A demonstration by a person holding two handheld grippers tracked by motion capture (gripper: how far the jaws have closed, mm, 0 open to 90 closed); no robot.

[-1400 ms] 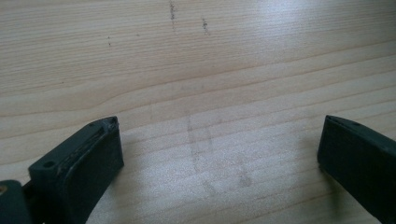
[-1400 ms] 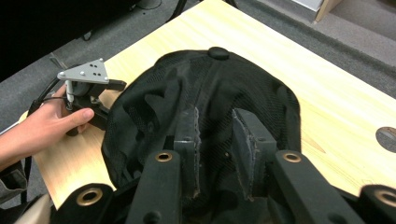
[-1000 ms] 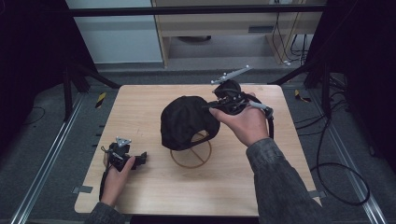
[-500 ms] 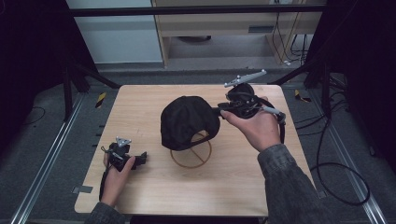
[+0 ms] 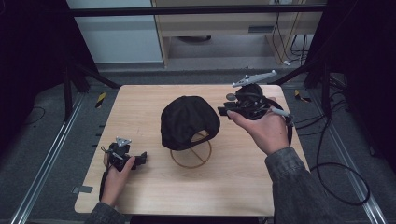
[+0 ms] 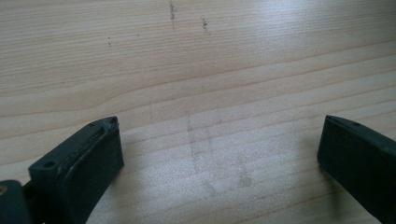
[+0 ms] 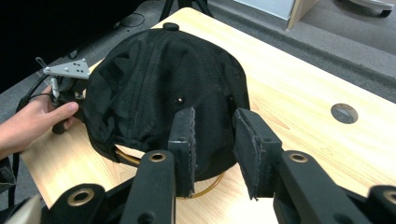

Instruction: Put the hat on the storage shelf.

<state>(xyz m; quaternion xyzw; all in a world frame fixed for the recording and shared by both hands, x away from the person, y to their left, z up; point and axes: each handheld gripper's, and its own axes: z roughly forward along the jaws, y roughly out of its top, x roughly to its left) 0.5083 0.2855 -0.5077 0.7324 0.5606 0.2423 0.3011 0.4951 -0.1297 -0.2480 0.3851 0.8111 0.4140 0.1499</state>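
Black cap [image 5: 187, 120] on its stand, apparently just clear of the right claw [image 5: 223, 111], jaws parted, lately widening.

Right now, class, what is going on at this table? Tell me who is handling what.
A person works at a wooden table with a gripper in each hand. A black cap sits on a round wire stand mid-table. The right gripper is just beside the cap, aimed at it; its jaws have just been opening and nothing is between them. The left gripper rests low over bare wood near the table's front left, jaws wide apart and holding nothing.
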